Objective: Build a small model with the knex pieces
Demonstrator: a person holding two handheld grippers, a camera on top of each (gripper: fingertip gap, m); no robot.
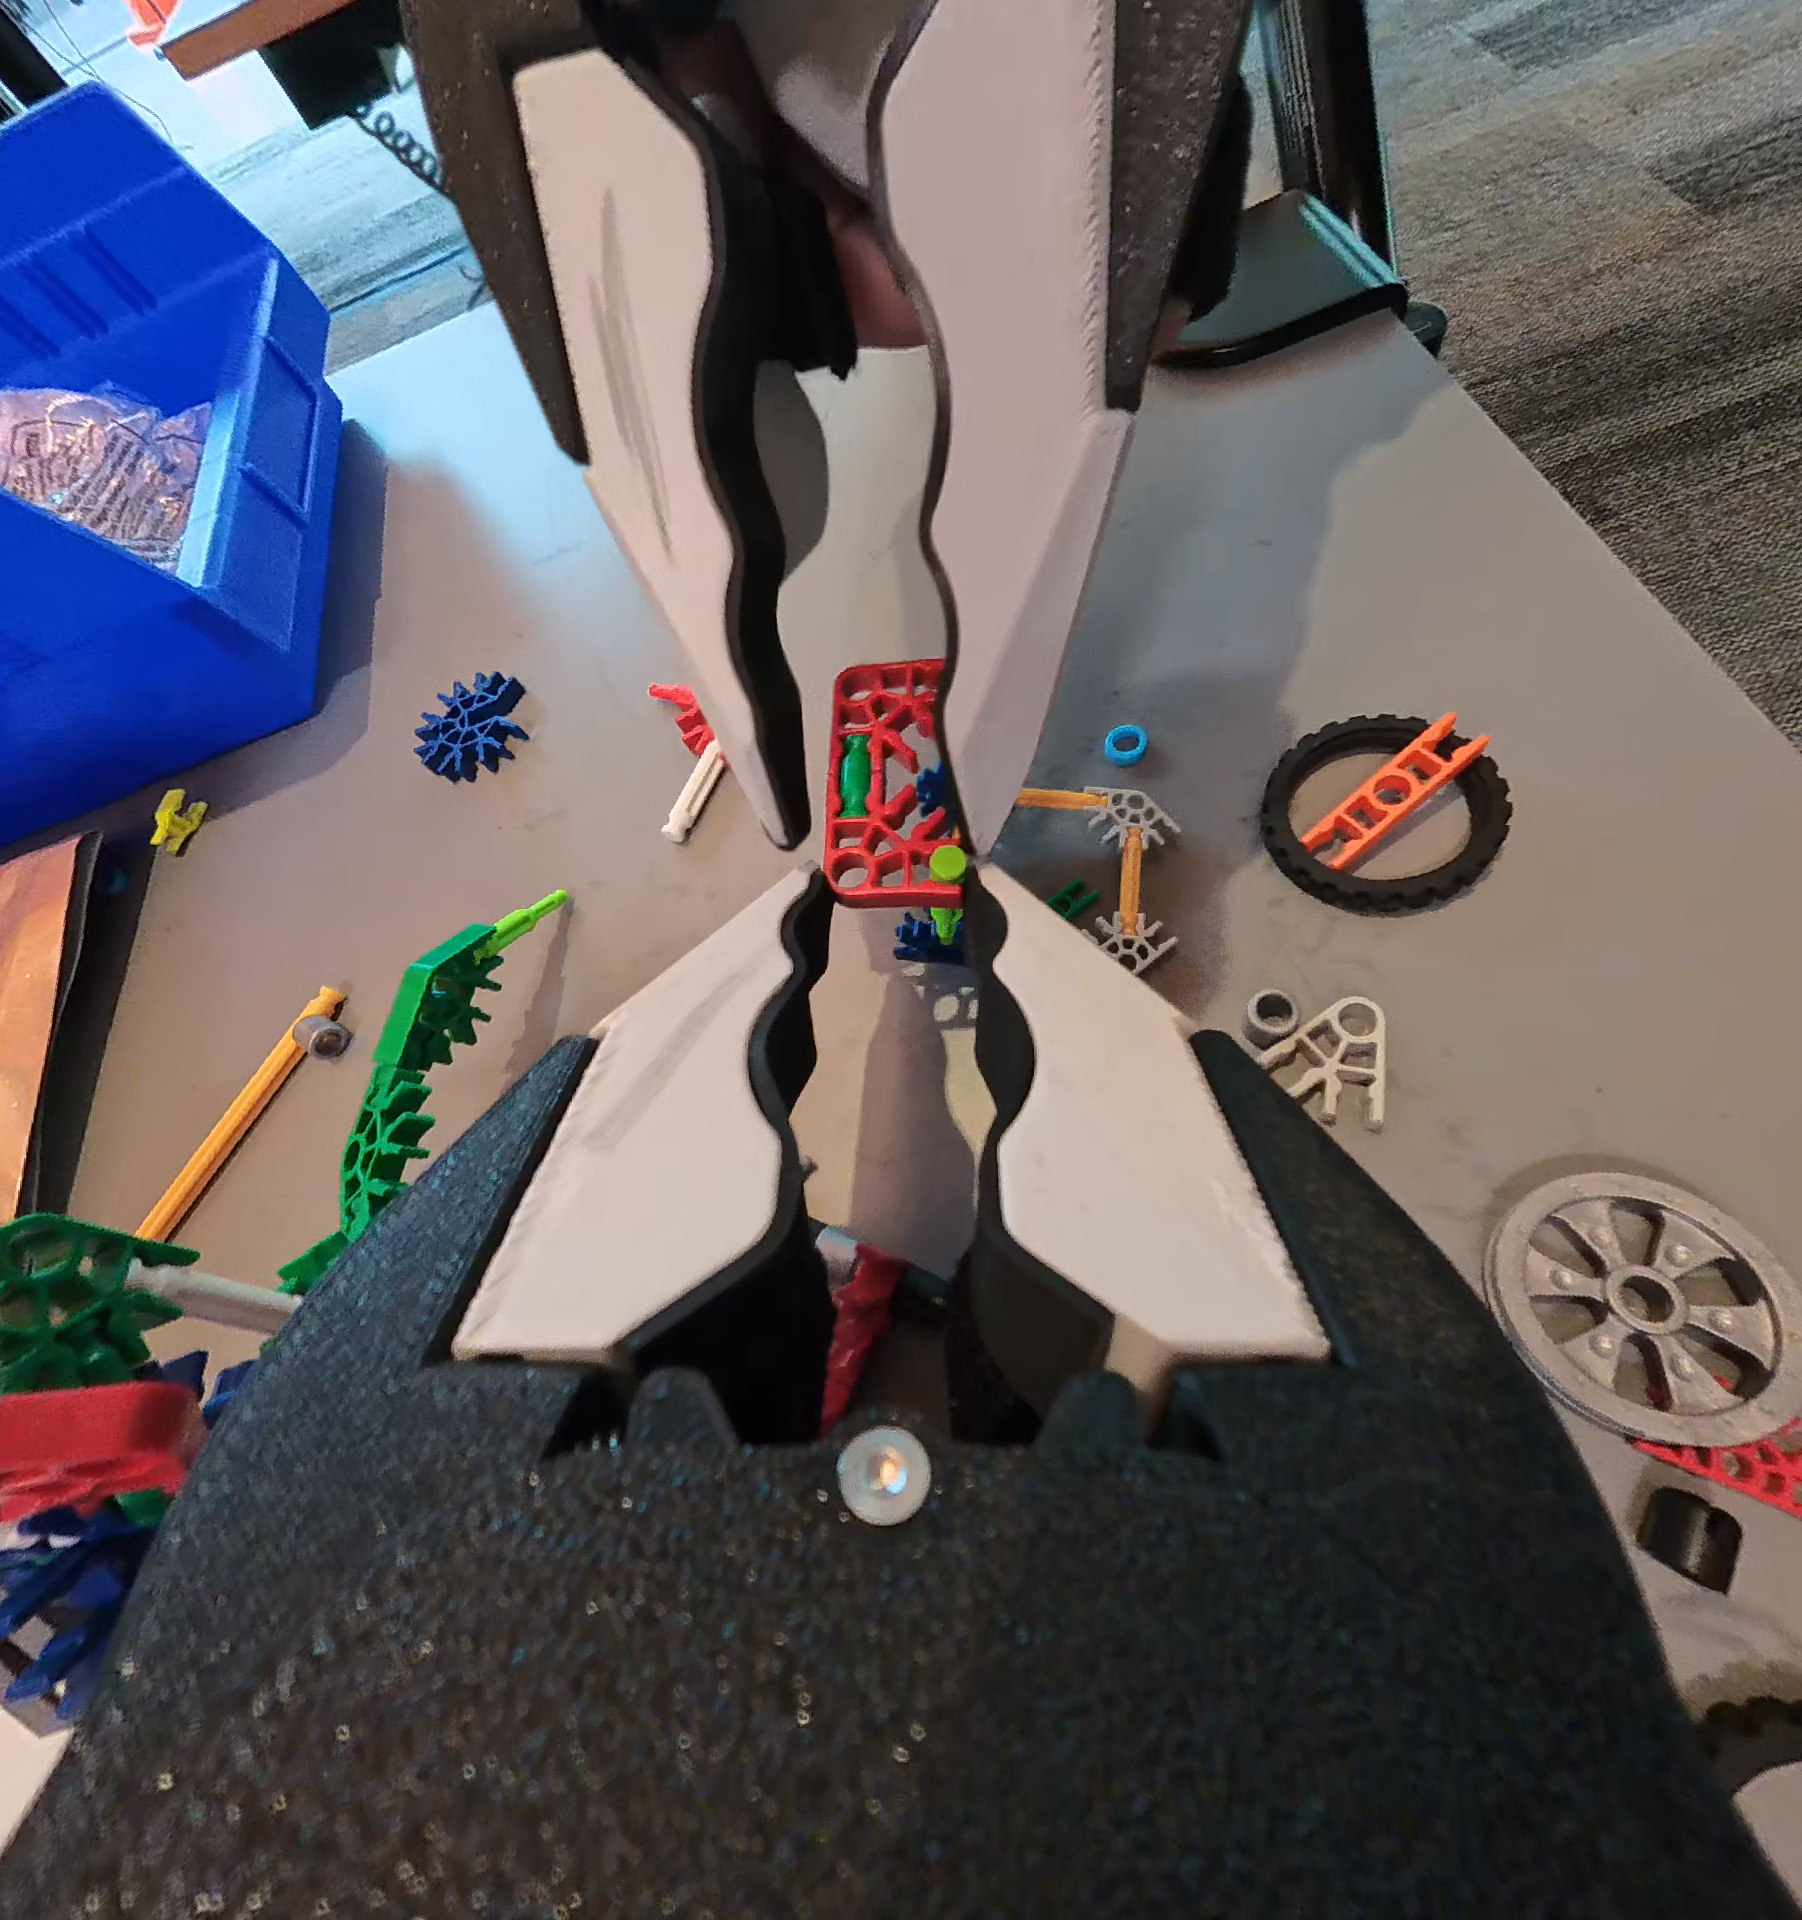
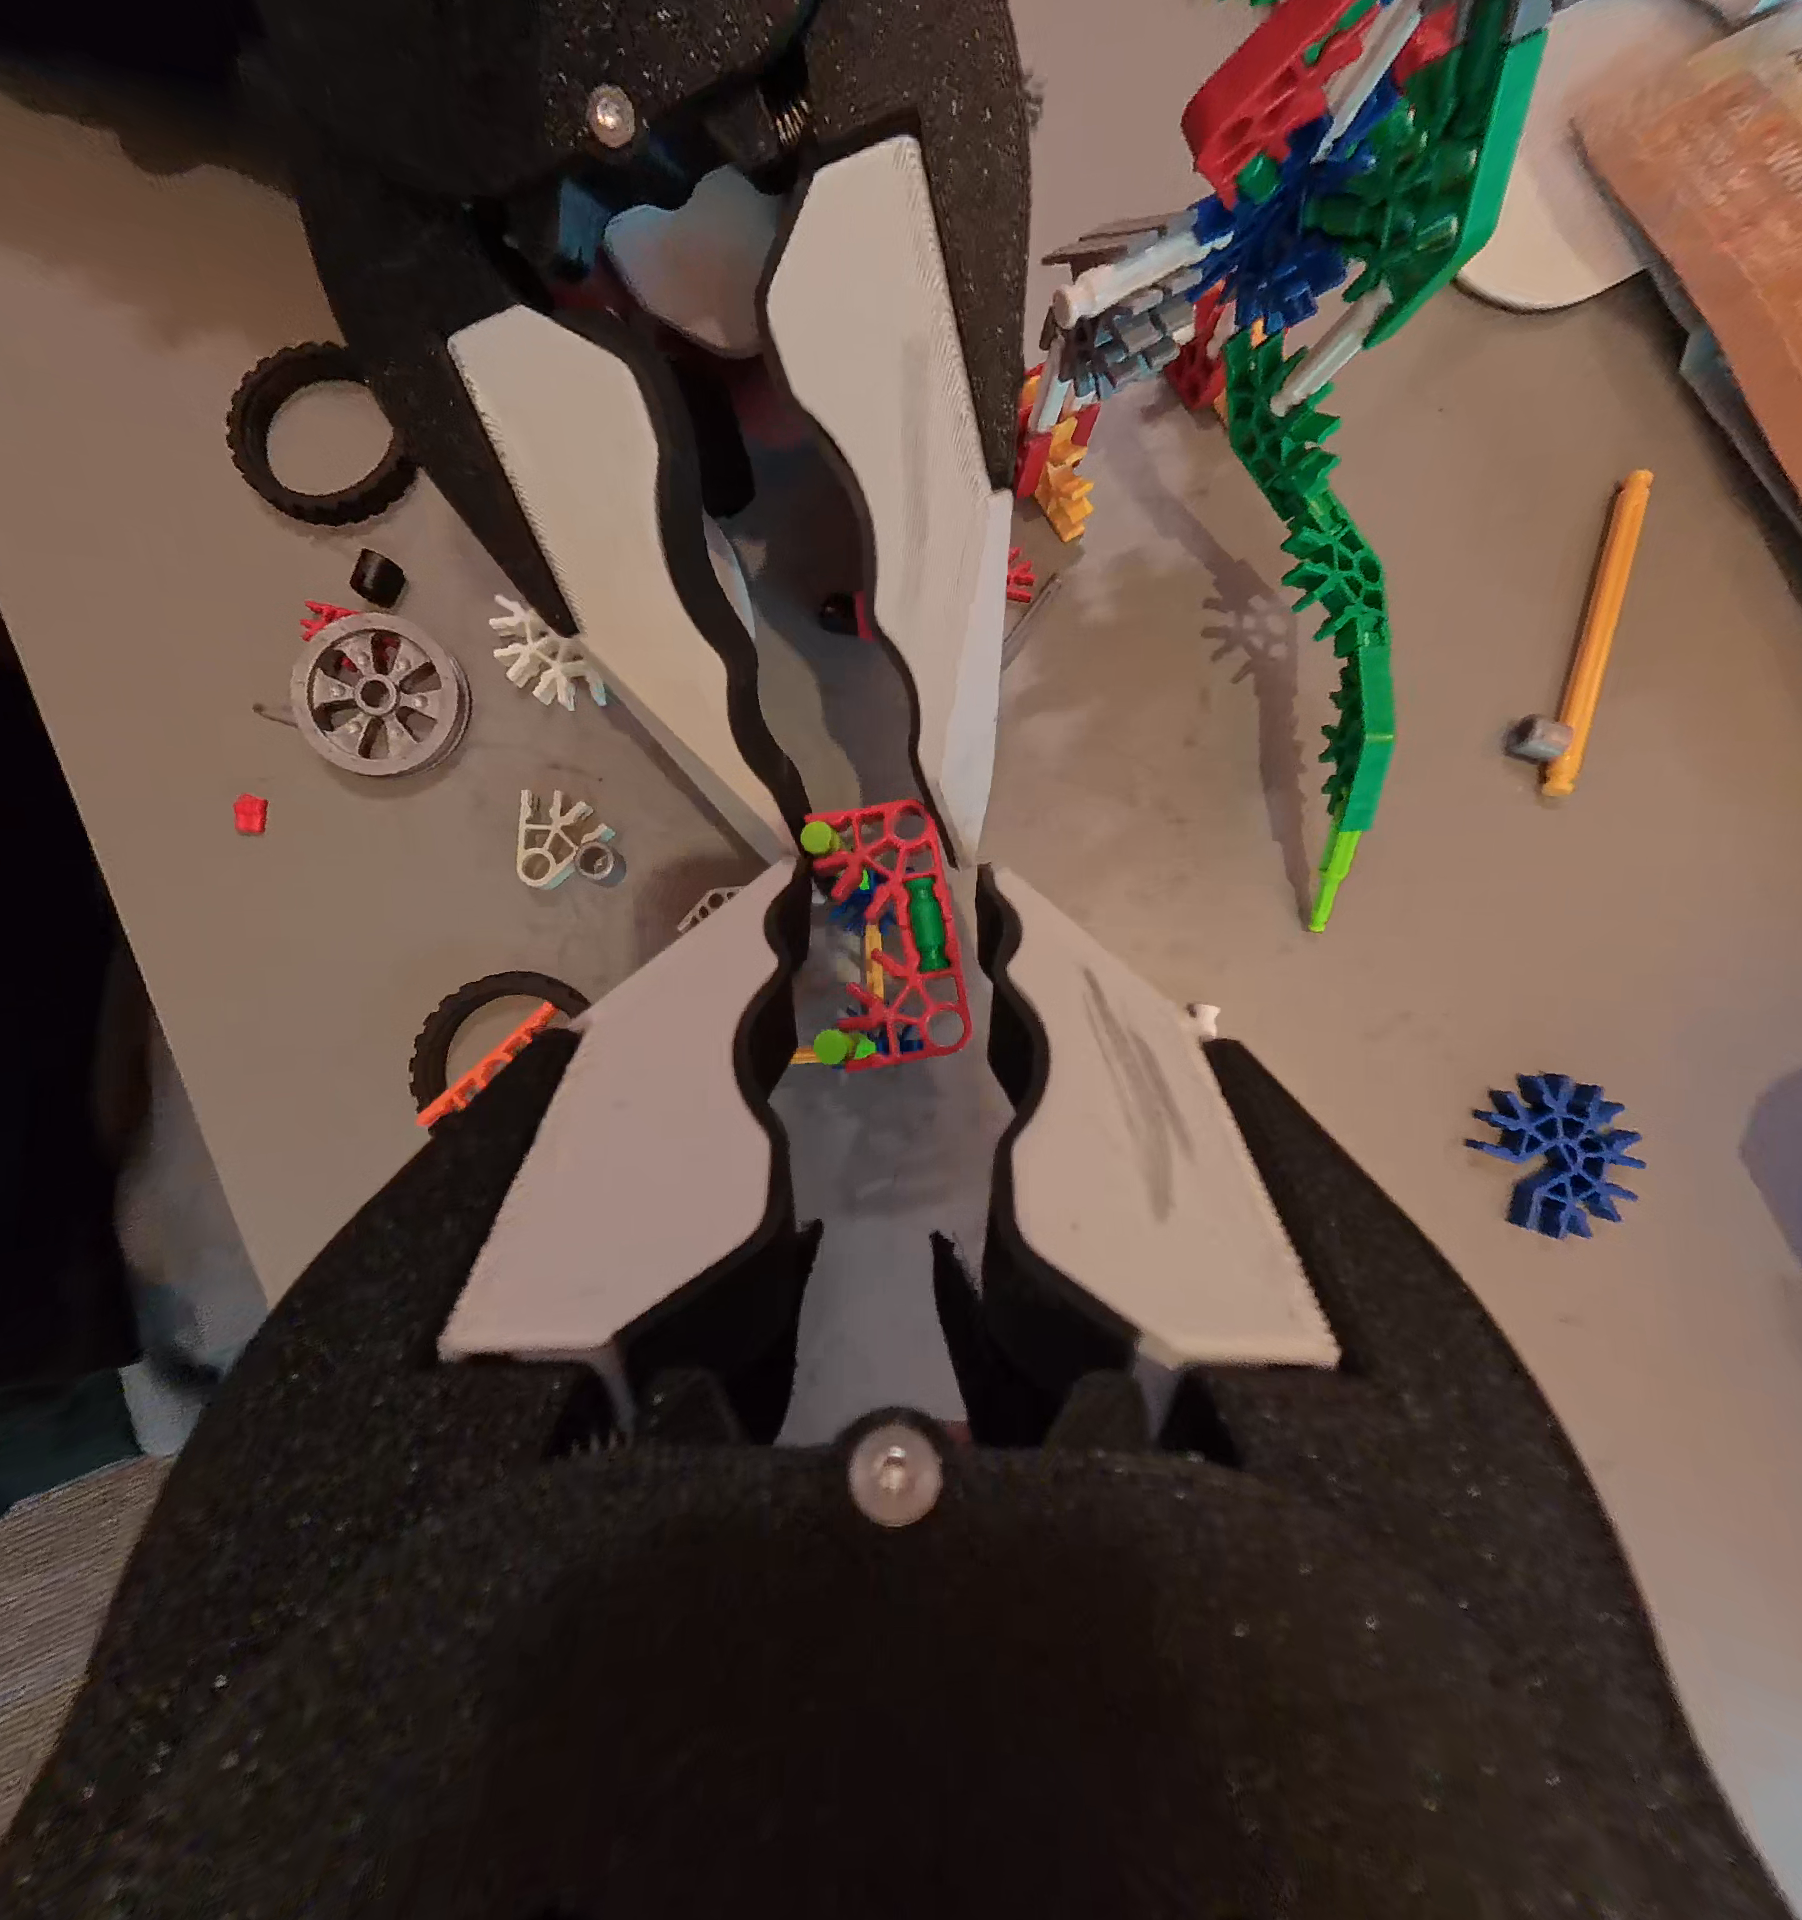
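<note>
Tip to tip over a grey tabletop [image 1: 1396, 582]: left hand-held gripper [image 1: 892, 868] and right hand-held gripper [image 2: 881, 868], each pinching opposite ends of a red lattice panel [image 1: 881, 790] studded with green pegs. Beyond, loose among scattered parts: black tyre [image 1: 1385, 816], grey wheel hub [image 1: 1650, 1304], blue bin [image 1: 118, 468].
</note>
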